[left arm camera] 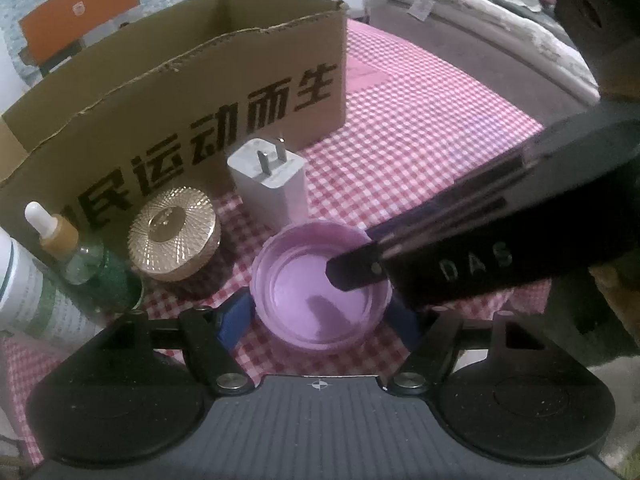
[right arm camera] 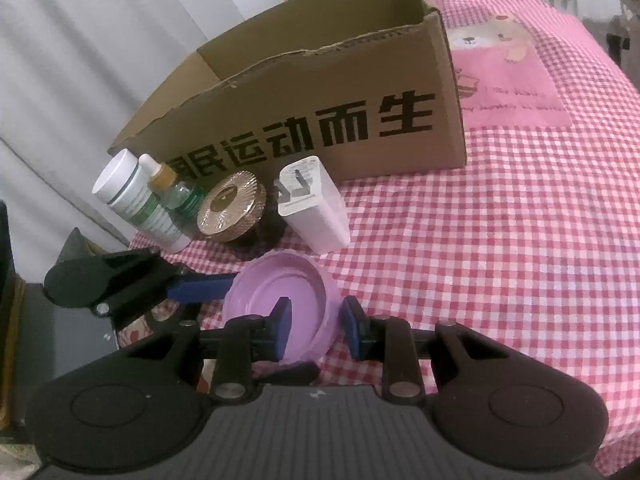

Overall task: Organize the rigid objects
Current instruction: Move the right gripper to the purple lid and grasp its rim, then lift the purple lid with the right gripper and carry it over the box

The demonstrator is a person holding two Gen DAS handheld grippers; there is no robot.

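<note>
The purple lid (right arm camera: 280, 300) lies upside down on the checked cloth (right arm camera: 500, 260) of the worktop, in front of the cardboard box (right arm camera: 320, 92), near a white charger plug (right arm camera: 316, 208) and a gold-topped jar (right arm camera: 232, 208).

The right gripper (right arm camera: 316, 330) straddles the lid's near-right rim, one blue finger (right arm camera: 282, 324) inside the dish and the other outside the wall. Its jaws are narrowed to a small gap, but whether the pads already press the rim cannot be told.

The left gripper (left arm camera: 320, 316) brackets the lid from the side, jaws about half open, blue tips just beside the rim and not visibly gripping.

To do this step well, the right jaws should probably close squarely on the thin wall, deep enough that the rim does not slip, while the left steadies the lid and then clears away.

Both grippers point steeply down at the lid, the right crossing over from the left's right side.
</note>
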